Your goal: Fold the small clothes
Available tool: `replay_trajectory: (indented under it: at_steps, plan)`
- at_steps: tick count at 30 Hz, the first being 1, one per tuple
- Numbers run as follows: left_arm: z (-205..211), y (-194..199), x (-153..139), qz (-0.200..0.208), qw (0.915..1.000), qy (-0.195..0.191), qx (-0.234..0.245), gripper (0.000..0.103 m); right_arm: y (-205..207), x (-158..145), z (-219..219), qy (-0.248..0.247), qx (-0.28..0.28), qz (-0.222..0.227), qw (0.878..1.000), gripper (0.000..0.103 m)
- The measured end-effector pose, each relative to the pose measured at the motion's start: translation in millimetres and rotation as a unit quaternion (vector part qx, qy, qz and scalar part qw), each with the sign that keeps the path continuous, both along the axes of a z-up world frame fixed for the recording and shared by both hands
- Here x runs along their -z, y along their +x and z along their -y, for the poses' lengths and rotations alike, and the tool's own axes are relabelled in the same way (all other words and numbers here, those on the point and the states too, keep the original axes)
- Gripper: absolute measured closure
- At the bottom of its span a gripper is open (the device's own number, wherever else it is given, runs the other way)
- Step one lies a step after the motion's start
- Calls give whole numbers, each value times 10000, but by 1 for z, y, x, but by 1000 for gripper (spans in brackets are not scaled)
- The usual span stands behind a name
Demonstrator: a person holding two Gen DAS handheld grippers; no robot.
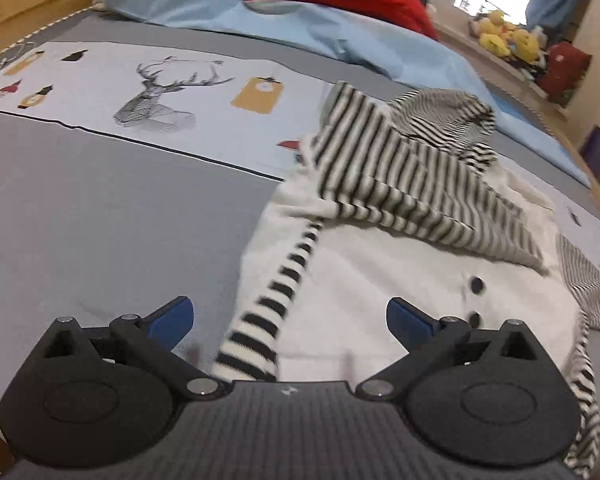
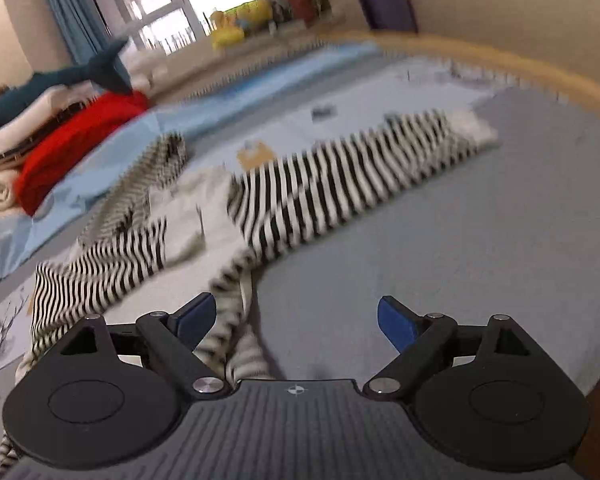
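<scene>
The left gripper (image 1: pixel 290 320) hangs over the bed with its blue pads (image 1: pixel 172 318) spread wide and nothing clamped. A striped sleeve (image 1: pixel 268 312) runs up between them at the lower centre of the left wrist view, touching neither pad as far as the frame shows. The small garment (image 1: pixel 400 240) — white body, black-and-white striped sleeves and hood, dark buttons (image 1: pixel 476 284) — lies rumpled on the grey bedcover (image 1: pixel 100 220), filling the right half of that view.

The right gripper (image 2: pixel 296 320) also stands open and empty. In the right wrist view the same garment (image 2: pixel 320 184) sprawls across the centre and left; a striped strip (image 2: pixel 236 312) passes just beside the left pad (image 2: pixel 196 320). A red folded item (image 2: pixel 76 140) sits at the left edge — blurred.
</scene>
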State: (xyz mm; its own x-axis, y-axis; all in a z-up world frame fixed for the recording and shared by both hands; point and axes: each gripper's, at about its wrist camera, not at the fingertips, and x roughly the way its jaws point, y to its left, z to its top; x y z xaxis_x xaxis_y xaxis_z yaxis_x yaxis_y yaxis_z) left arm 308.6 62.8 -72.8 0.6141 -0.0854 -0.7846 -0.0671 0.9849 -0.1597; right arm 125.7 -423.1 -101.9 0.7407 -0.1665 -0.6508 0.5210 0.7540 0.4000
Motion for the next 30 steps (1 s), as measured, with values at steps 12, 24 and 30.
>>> replay_trajectory:
  at_steps: [12,24,30]
  plan:
    - [14,16,12,-259,9987,237,374,0,-1,9,-76,-1412,-2533,-630,9550,17]
    - [7,11,25,-519,9970,488,297,0,16,38,-96,-1532,-2997,-1597,9280,84]
    - [0,17,42,-1000,9910,866,196,0,5,27,-79,-1149,-2476,-1335,9527,103]
